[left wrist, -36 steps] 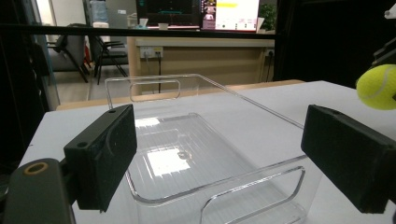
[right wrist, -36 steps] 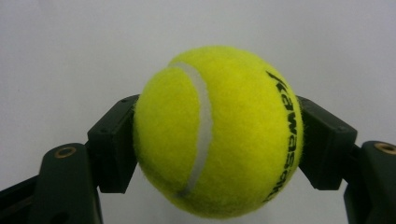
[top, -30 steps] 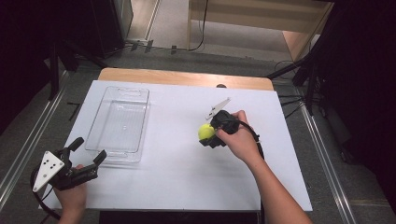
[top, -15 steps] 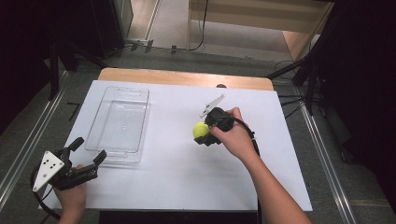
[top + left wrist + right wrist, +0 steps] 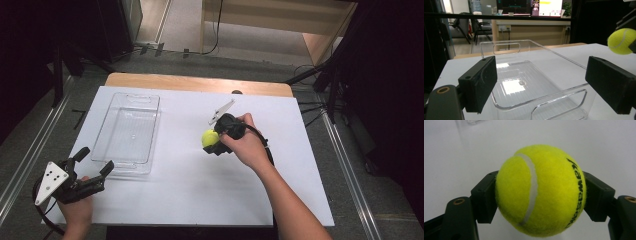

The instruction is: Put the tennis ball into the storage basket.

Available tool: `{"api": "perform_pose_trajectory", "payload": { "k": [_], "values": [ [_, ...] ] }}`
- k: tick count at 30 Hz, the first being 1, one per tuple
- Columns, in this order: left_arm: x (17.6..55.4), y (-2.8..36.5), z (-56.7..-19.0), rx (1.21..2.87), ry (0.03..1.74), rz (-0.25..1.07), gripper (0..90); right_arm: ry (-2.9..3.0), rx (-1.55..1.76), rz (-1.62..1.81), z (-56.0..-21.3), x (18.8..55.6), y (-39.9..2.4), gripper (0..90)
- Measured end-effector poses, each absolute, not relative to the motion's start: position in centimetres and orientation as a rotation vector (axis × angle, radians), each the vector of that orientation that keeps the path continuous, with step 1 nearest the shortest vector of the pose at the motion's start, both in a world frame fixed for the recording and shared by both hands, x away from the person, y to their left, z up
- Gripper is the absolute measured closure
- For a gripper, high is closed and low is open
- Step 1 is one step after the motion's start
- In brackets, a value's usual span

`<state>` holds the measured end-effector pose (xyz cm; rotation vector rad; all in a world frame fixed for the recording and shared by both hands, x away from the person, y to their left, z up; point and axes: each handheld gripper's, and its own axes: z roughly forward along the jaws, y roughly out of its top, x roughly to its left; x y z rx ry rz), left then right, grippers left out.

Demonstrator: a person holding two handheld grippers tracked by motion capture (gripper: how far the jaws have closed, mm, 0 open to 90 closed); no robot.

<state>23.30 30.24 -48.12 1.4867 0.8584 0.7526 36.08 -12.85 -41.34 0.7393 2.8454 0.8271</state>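
right gripper (image 5: 214, 143) clamped on a tennis ball (image 5: 210, 138) — in the right gripper view both black pads press the ball's (image 5: 541, 190) two sides, white seam curving down its face at about 9 o'clock of centre, black lettering running down at 3 o'clock. plain white surface behind the ball there. in the high view the ball sits at the 9 o'clock end of the right hand (image 5: 248, 146), a little right of the white table top's (image 5: 190, 195) centre; can't tell from that view if it touches the top. grey plate of that gripper sticks out at 12 o'clock of the ball.

left gripper (image 5: 94, 163) — jaws wide apart, nothing between them. it's held by the left hand (image 5: 76, 212) at the table's 7 o'clock corner, its jaws pointing toward 1 o'clock at the near end of a clear plastic tray (image 5: 128, 131). left gripper view: the tray's (image 5: 529, 82) near handle wall lies between the two pads but not touching either, tray is bare inside, ball (image 5: 622, 41) shows off at 2 o'clock.

tray lies lengthwise on the table's left half, well apart from the ball, at its 9 o'clock.
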Motion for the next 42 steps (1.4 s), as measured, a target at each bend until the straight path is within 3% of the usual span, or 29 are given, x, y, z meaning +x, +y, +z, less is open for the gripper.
{"api": "perform_pose_trajectory", "payload": {
  "k": [42],
  "values": [
    [23.3, 30.3, -48.1, 1.488, 0.857, 0.752, 11.0, 2.882, 0.647, 0.833, -40.1, 36.8, -8.3, 23.9]
  ]
}}
